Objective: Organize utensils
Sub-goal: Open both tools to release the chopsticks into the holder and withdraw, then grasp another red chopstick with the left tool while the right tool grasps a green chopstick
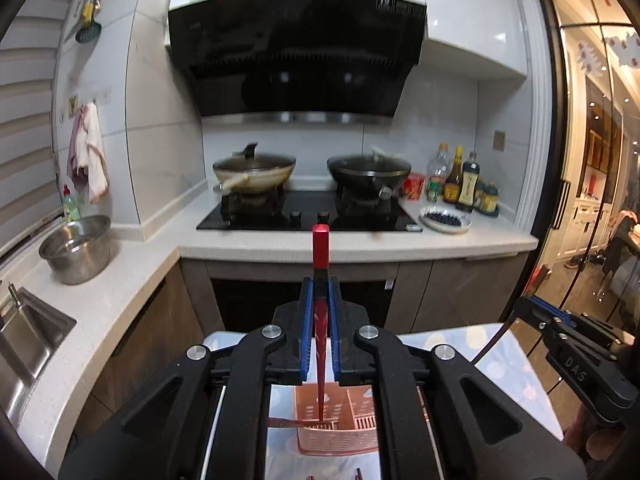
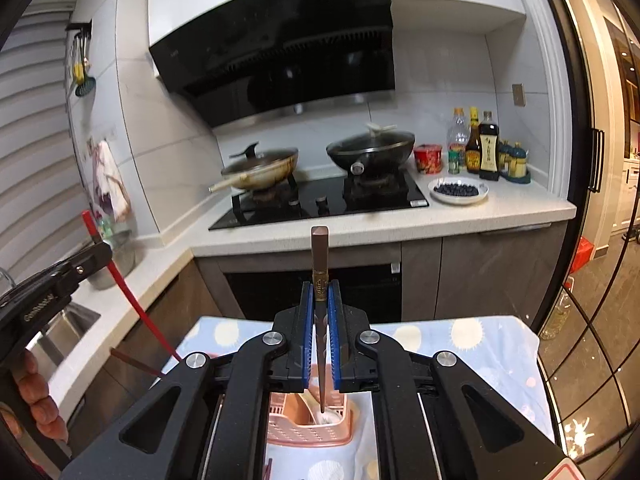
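Both grippers are mid-delivery: the left gripper [image 1: 320, 308] has its fingers clamped on a red chopstick [image 1: 321, 248] and the right gripper [image 2: 321, 312] on a brown chopstick [image 2: 319, 252], tips just above the pink basket [image 1: 340, 436] below the fingers, neither yet dropped in.

- Red chopstick [image 1: 321, 264]: upright, clamped between blue jaws, tip down over pink basket [image 1: 340, 438].
- Brown chopstick [image 2: 320, 264]: upright, clamped likewise, gold band near top, tip over basket compartment holding a white spoon [image 2: 326, 416].
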{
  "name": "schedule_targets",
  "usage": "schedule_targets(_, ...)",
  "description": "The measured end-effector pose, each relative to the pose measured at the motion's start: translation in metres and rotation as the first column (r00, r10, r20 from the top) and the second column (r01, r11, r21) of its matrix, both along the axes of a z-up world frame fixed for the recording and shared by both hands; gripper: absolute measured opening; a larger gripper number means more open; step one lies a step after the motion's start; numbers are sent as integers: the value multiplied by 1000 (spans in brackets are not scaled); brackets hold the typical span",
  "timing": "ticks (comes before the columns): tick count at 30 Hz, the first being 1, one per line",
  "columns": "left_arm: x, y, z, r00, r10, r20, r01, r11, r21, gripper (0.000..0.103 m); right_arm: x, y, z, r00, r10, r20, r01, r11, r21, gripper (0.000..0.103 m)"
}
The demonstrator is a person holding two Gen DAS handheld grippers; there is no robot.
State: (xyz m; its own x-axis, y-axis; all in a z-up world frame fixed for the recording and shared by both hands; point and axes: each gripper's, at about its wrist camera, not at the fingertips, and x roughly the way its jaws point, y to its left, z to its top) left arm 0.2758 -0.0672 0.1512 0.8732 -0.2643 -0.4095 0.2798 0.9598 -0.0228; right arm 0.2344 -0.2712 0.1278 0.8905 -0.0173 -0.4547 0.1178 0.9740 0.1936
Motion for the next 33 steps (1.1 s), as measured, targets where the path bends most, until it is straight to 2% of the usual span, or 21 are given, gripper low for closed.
schedule_targets(6,16,-2,-35,997,3,-74,-1,1000,22,7,14,8,-27,998,13,-63,-14,1000,-23,7)
schedule_targets(7,16,-2,-36,997,-1,-77,3,1000,22,9,13,9,-29,998,8,-60,-10,1000,-26,9)
schedule_targets(9,14,-1,-37,997,0,-71,1,1000,18,12,9,12,-31,999,-7,-52,5,999,-46,20)
schedule_targets(11,11,1,-35,998,12,-60,-11,1000,14,36,5,14,-32,999,-14,-36,12,998,-56,33)
schedule_targets(12,9,3,-34,999,17,-51,-17,1000,9,43,0,15,-31,1000,-16,-27,14,998,-60,34)
schedule_targets(13,6,4,-31,999,20,-42,-20,1000,3,44,-3,15,-30,1000,-17,-22,16,998,-64,34)
schedule_targets(19,-19,20,-24,999,27,-22,-28,1000,-11,46,-31,17,-26,1000,-3,-11,3,998,-59,34)
schedule_targets(24,-50,38,-34,999,40,-29,-40,999,11,47,-68,25,-38,1000,-6,-30,4,997,-82,38)
schedule_targets(28,-78,49,-59,996,64,-55,-62,997,52,47,-102,39,-67,995,-2,-97,-10,992,-122,38)
schedule_targets(33,-110,60,-109,984,79,-157,-63,992,105,47,-147,56,-117,978,6,-211,-34,991,-131,38)
